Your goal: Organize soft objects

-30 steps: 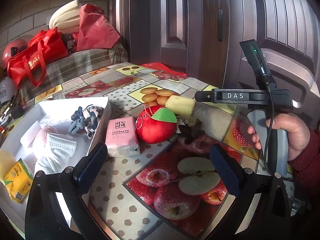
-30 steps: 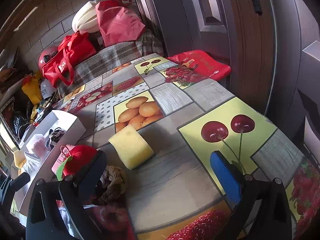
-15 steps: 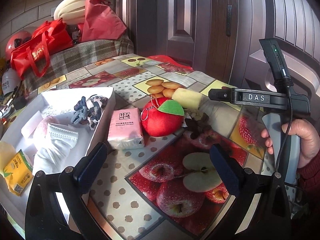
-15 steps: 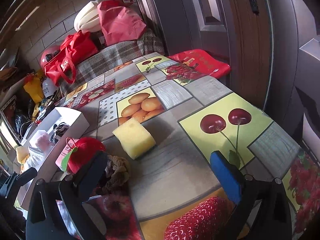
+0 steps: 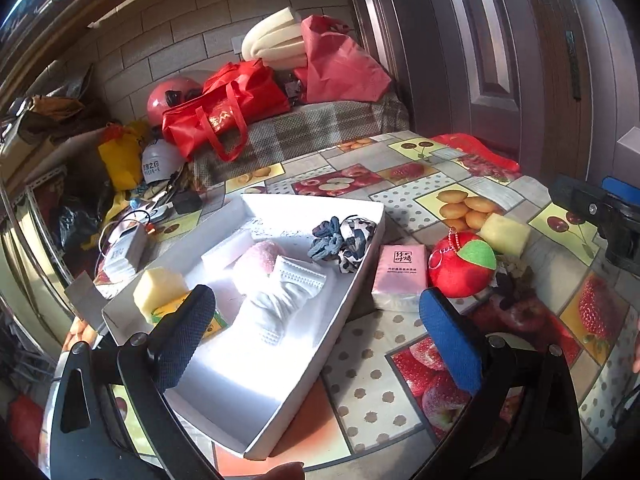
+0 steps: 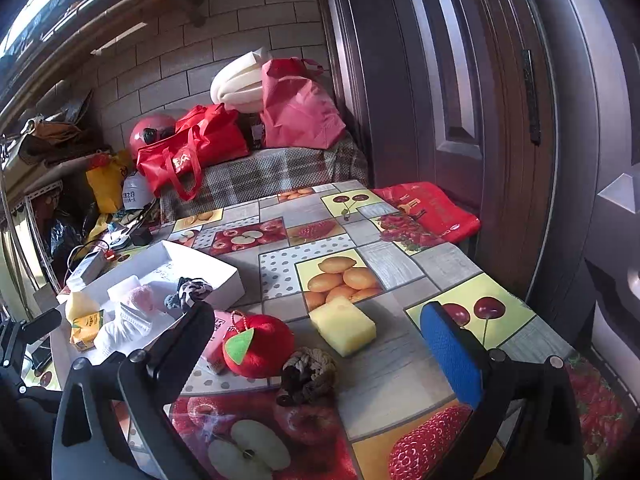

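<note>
A white box (image 5: 352, 288) on the fruit-print table holds scrunchies (image 5: 344, 236), a white face mask (image 5: 288, 288), a pink ball, a yellow sponge (image 5: 158, 290) and a yellow packet. Beside its right wall lie a pink tissue pack (image 5: 400, 276), a red plush apple (image 5: 462, 264), a second yellow sponge (image 5: 505, 234) and a knotted rope ball (image 6: 308, 372). My left gripper (image 5: 316, 338) hangs open over the box's near end with nothing between its fingers. My right gripper (image 6: 320, 350) is open too, a little above the table, facing the apple (image 6: 260, 344), rope ball and sponge (image 6: 344, 330).
Red bags (image 5: 224, 108), a red helmet (image 5: 170, 96) and folded foam (image 5: 276, 40) sit on a checked bench behind the table. A flat red bag (image 6: 432, 212) lies at the far right corner by the brown door. Cables and small clutter (image 5: 128, 244) lie left of the box.
My left gripper has swung left and now hangs over the white box instead of the apple print. My right gripper has pulled back and risen, so the box, apple and rope ball show in full.
</note>
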The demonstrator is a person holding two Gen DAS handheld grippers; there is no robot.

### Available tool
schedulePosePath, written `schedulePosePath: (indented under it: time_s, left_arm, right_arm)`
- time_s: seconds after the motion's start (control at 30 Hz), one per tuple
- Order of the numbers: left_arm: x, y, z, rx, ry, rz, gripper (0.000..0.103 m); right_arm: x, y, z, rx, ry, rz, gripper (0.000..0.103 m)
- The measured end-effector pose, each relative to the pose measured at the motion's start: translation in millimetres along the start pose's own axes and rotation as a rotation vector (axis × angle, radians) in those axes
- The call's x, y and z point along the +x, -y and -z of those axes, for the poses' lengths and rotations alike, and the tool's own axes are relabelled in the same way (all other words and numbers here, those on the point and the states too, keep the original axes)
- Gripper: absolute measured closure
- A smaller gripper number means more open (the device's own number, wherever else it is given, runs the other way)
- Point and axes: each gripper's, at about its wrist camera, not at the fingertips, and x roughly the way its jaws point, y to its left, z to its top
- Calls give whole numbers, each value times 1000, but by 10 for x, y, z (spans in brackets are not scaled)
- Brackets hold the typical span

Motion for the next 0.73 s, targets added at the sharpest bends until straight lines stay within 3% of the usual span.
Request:
schedulePosePath:
  time_s: [0.07, 0.17, 0.2, 0.3, 0.43, 0.73]
  left_arm:
    - [-75, -168, -20, -56, -7, -19, 0]
    - [-183, -334, -18, -101, -20, -130, 0]
    - [-211, -384, -16, -115, -22, -134, 0]
    - [-293, -506, 0, -165, -40, -90, 0]
    - [-345, -529, 3, -171, -31, -114, 0]
    - [-317, -489, 25, -183, -67, -80, 0]
  right_arm:
    - [-113, -211, -28, -45, 39, -15, 0]
    - [-208, -442, -16, -104, 63, -56, 0]
    - [-224, -484, -2, -113, 69, -67, 0]
    - [-210, -516, 22, -97, 54, -98, 0]
    - [-241, -478, 31, -65, 40, -122, 0]
    - [-368, -366, -6, -32, 72, -93, 0]
